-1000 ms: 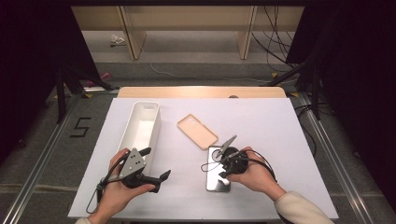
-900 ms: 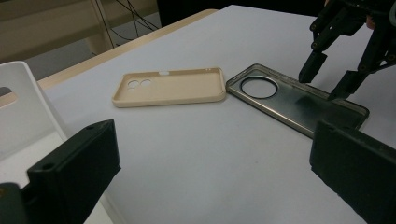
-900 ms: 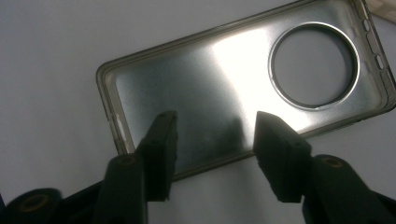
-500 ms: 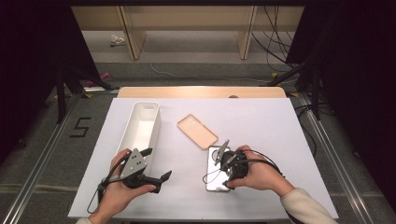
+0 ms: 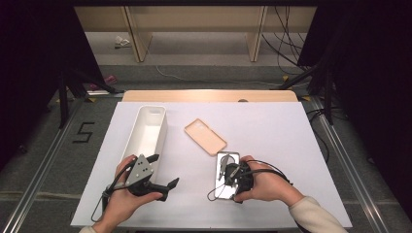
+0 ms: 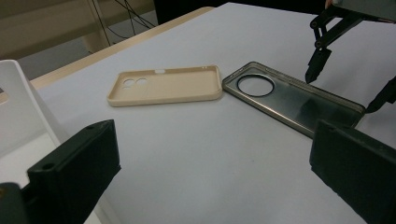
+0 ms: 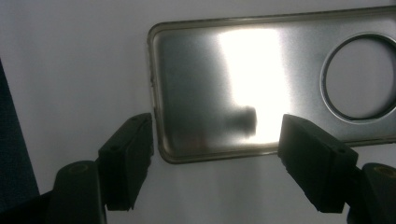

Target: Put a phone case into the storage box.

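The matte white table surface [image 5: 272, 131] carries a long white plastic bin [image 5: 148, 131] at left, a flat beige phone case [image 5: 205, 136] at centre, and a glossy clear phone case with a round camera hole [image 5: 227, 174] just beside it. The right gripper [image 5: 224, 171] hovers over the clear case, its jaws just opened wide, gripping nothing. The left gripper [image 5: 164, 171] rests beside the bin, jaws wide, empty.

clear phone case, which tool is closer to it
Right. The right tool hangs directly over the clear phone case, jaws open. The left tool sits apart from it across bare table, near the white bin.
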